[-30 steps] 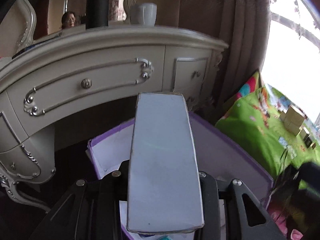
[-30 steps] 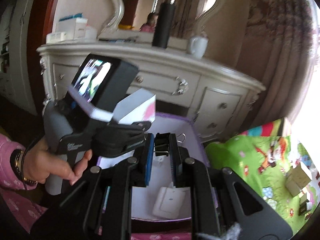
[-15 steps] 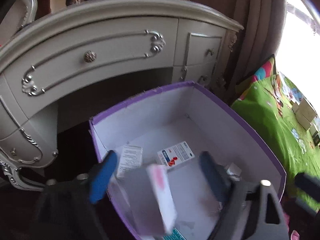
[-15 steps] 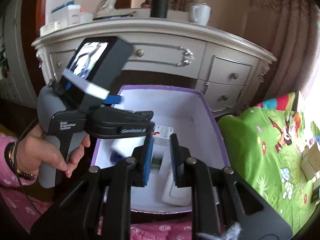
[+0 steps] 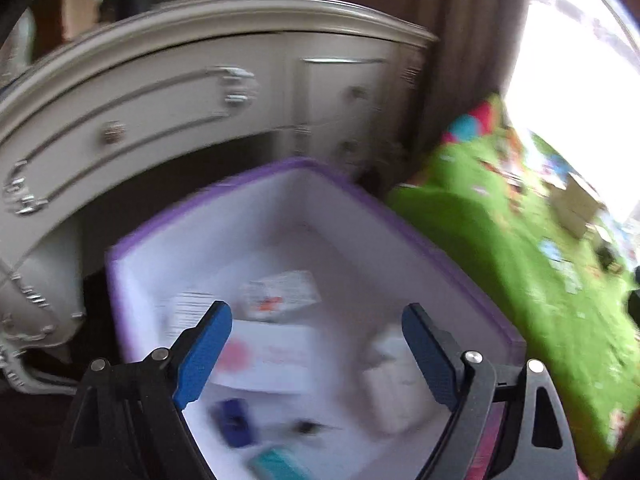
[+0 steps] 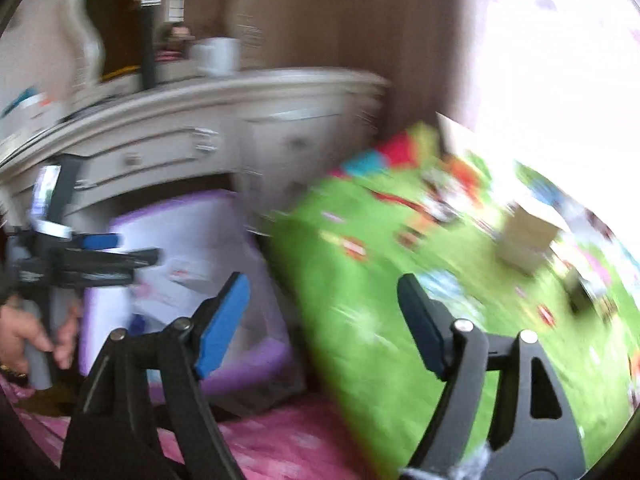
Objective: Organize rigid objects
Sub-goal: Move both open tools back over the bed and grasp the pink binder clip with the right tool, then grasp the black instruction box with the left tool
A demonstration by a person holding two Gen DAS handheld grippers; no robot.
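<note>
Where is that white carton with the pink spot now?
In the left wrist view, the white carton lies flat inside the purple-rimmed box, below the dresser.

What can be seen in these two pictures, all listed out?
box: one, purple rim, white inside, below the dresser.
packets: several, mostly white, blurred, lying in the box.
dresser: one, cream, behind the box.
mat: one, green with cartoon prints, beside the box.
carton: one, tan, on the mat.
mug: one, white, on the dresser.
bottle: one, dark, on the dresser.
left claw: open, empty, over the box.
right claw: jaws just opened, empty, over the mat's edge.
hand: one, holding the left claw's handle.
</note>
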